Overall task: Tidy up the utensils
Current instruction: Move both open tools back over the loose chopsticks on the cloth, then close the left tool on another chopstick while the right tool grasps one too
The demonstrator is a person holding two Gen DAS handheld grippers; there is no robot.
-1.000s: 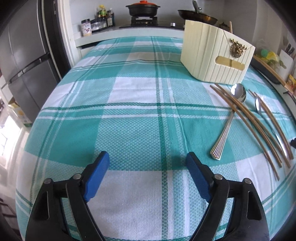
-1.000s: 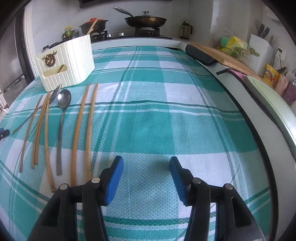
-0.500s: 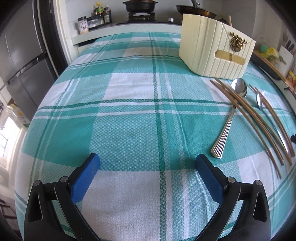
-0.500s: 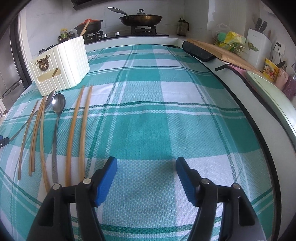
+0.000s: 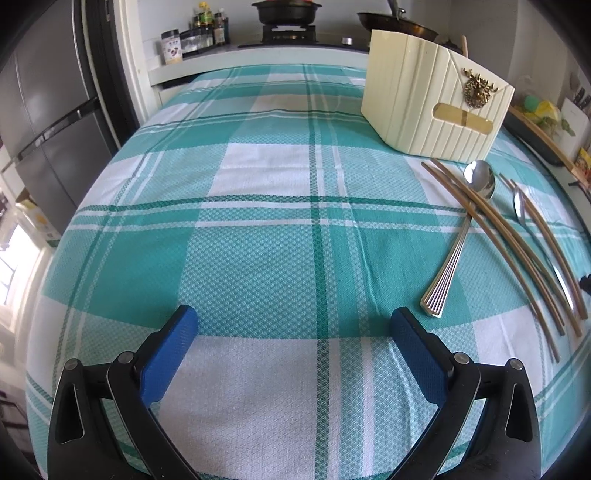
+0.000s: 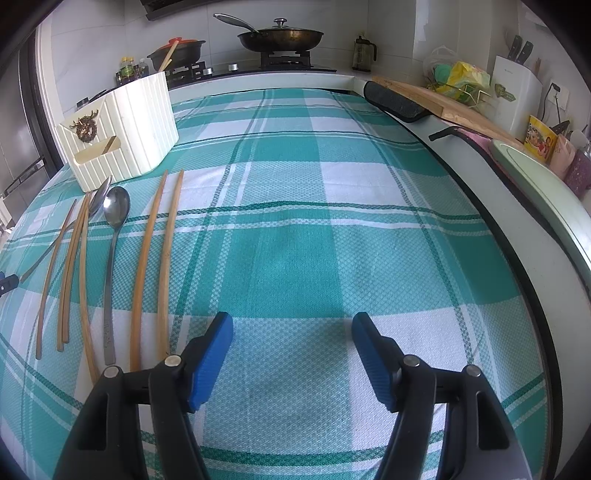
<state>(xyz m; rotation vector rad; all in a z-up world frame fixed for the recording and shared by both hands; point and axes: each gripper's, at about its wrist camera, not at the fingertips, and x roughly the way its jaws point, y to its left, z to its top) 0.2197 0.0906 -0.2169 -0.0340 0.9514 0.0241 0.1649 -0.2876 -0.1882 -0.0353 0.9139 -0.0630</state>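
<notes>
A cream ribbed utensil holder [image 5: 436, 99] [image 6: 122, 133] stands on the teal plaid tablecloth [image 5: 258, 229] [image 6: 314, 240]. In front of it lie two steel spoons [image 5: 452, 254] [image 6: 110, 258] and several wooden chopsticks [image 5: 517, 251] [image 6: 151, 266]. My left gripper [image 5: 293, 325] stands wide open over bare cloth, left of the utensils. My right gripper [image 6: 291, 328] is open with nothing between its fingers. It hangs over the cloth just right of the nearest chopstick pair.
A stove with a pot [image 5: 286, 11] and a frying pan [image 6: 280, 37] sits behind the table. A fridge [image 5: 44, 110] stands at the left. A cutting board [image 6: 439, 99], knife block [image 6: 513, 92] and green tray [image 6: 543, 184] line the right counter.
Both grippers' jaws have spread wider, the left most clearly. The utensils and holder lie as before.
</notes>
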